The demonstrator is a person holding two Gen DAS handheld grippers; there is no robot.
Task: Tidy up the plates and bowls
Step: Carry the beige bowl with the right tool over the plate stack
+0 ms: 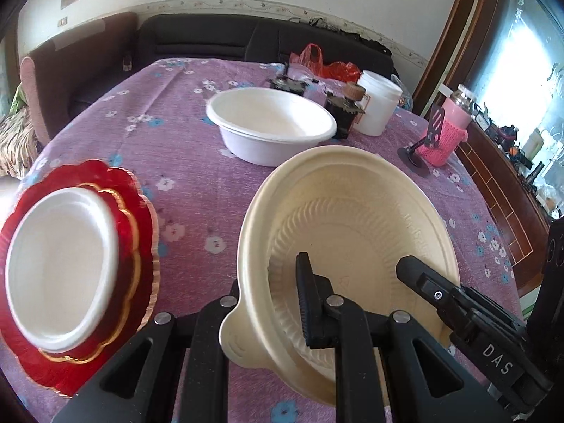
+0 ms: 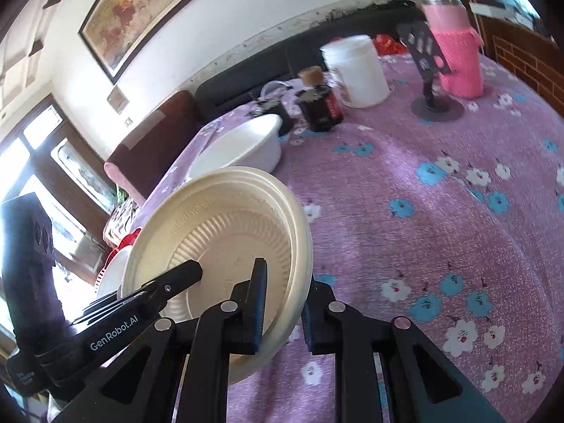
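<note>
A cream bowl (image 1: pixel 352 218) is held tilted above the purple tablecloth by both grippers. My left gripper (image 1: pixel 271 303) is shut on its near-left rim, one finger inside and one outside. My right gripper (image 2: pixel 282 306) is shut on its right rim; its finger (image 1: pixel 423 278) shows inside the bowl in the left wrist view. The cream bowl (image 2: pixel 218 232) also fills the lower left of the right wrist view. A white bowl (image 1: pixel 271 123) stands further back on the table. At the left a white plate (image 1: pixel 60 264) lies on a red scalloped plate (image 1: pixel 137 232).
At the back right stand a white jar (image 1: pixel 379 102), a dark corked bottle (image 1: pixel 347 109), a pink-sleeved bottle (image 1: pixel 451 123) and a small black stand (image 1: pixel 416 155). A red plastic bag (image 1: pixel 328 63) lies at the far edge. A dark sofa runs behind the table.
</note>
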